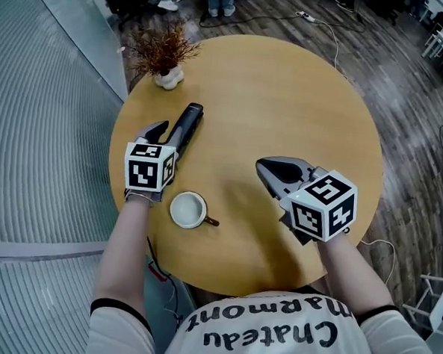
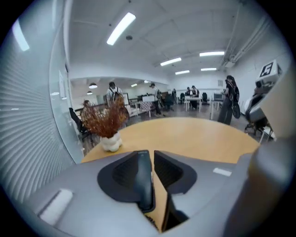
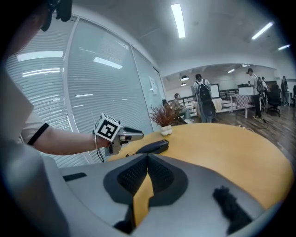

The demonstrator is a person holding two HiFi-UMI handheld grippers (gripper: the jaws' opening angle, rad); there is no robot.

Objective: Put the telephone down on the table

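Observation:
The black telephone handset (image 1: pixel 189 122) lies flat on the round wooden table (image 1: pixel 286 102) at its left side, pointing towards a vase. My left gripper (image 1: pixel 166 135) is at the handset's near end. In the left gripper view the handset (image 2: pixel 144 185) runs along the left jaw, and a thin strip of table shows between it and the right jaw, so the left gripper (image 2: pixel 151 155) stands narrowly open. The right gripper view shows the left gripper (image 3: pixel 138 134) just above the handset (image 3: pixel 153 147). My right gripper (image 1: pixel 263 167) hovers over the table's middle, shut and empty (image 3: pixel 148 156).
A small white vase of dried reddish twigs (image 1: pixel 165 57) stands at the table's far left edge. A white cup (image 1: pixel 188 209) sits near the front edge beside my left hand. A glass wall with blinds (image 1: pixel 45 124) runs along the left. People stand far off in the office.

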